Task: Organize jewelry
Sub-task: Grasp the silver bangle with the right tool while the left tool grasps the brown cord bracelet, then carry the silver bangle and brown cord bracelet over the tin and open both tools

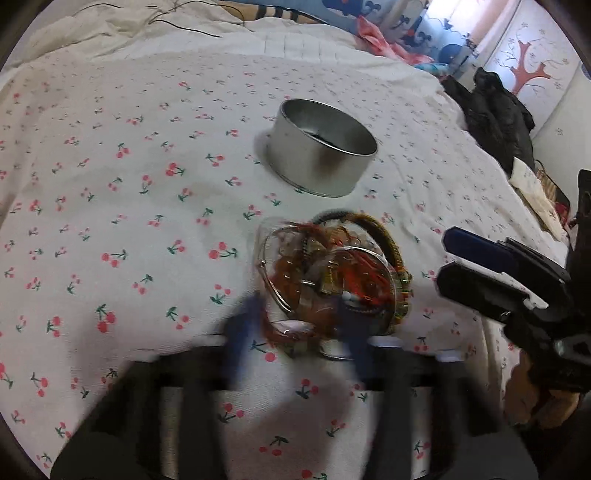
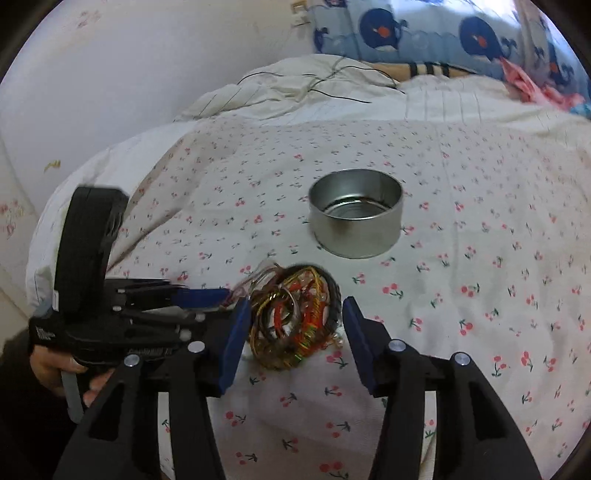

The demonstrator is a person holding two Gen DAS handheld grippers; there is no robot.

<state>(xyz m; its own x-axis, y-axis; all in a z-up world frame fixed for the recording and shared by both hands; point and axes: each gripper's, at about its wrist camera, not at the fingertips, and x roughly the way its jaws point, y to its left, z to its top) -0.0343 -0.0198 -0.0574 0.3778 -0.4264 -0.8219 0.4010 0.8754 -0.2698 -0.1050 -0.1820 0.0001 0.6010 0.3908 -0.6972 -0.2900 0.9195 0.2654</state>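
A tangled pile of bracelets and bangles (image 1: 325,280) (image 2: 295,314) in orange, gold and silver lies on the cherry-print bedsheet (image 1: 129,221). Behind it stands a round metal tin (image 1: 321,151) (image 2: 356,212), open at the top. My left gripper (image 1: 299,338) is blurred, with its blue pads on either side of the pile's near edge. From the right wrist view the left gripper (image 2: 227,299) looks narrow, nipping strands at the pile's left rim. My right gripper (image 2: 297,341) is open and straddles the pile without touching it. It also shows at the right as the right gripper (image 1: 445,258).
The sheet (image 2: 480,295) lies flat around the tin. A rumpled quilt with black cables (image 2: 332,85) and whale-print pillows (image 2: 443,33) are at the head of the bed. A black garment (image 1: 495,114) lies on the bed's right edge. A hand (image 2: 55,373) holds the left gripper.
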